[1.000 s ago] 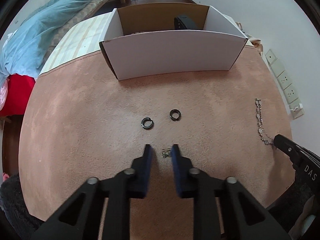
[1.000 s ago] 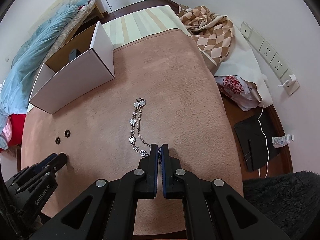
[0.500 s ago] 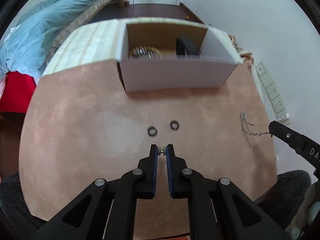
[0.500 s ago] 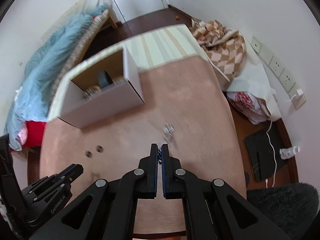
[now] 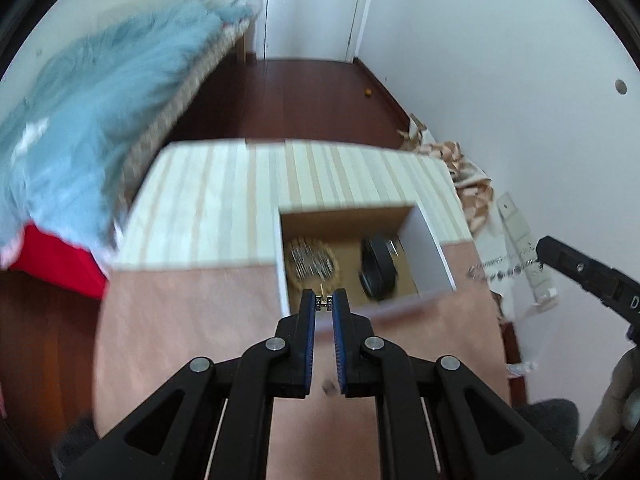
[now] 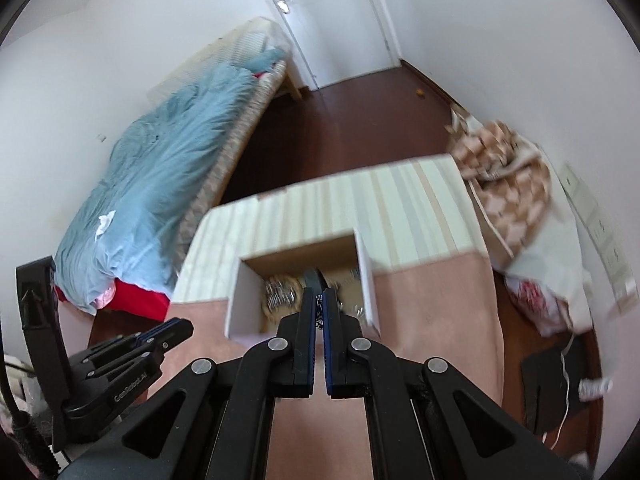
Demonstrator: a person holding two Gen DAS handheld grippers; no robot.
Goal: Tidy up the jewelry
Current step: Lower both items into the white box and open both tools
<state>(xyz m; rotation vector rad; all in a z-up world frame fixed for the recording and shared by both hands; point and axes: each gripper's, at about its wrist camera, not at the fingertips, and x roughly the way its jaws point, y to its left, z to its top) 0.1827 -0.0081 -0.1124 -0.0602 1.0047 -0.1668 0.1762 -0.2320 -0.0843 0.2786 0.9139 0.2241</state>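
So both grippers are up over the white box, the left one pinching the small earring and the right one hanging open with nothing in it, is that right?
Not quite. The right gripper is shut on the chain bracelet, which shows in the right wrist view between its fingers and dangles from its tip in the left wrist view. The rest holds: the left gripper pinches the small earring over the white box.

White lettering "GenRobot.AI" is printed on the black plastic left gripper (image 6: 166, 334); a partial "D" marks the black right gripper (image 5: 538, 246).

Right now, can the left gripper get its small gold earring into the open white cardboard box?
Probably yes. The left gripper holds the small gold earring over the open white cardboard box's near edge, with nothing between; the top is uncovered.
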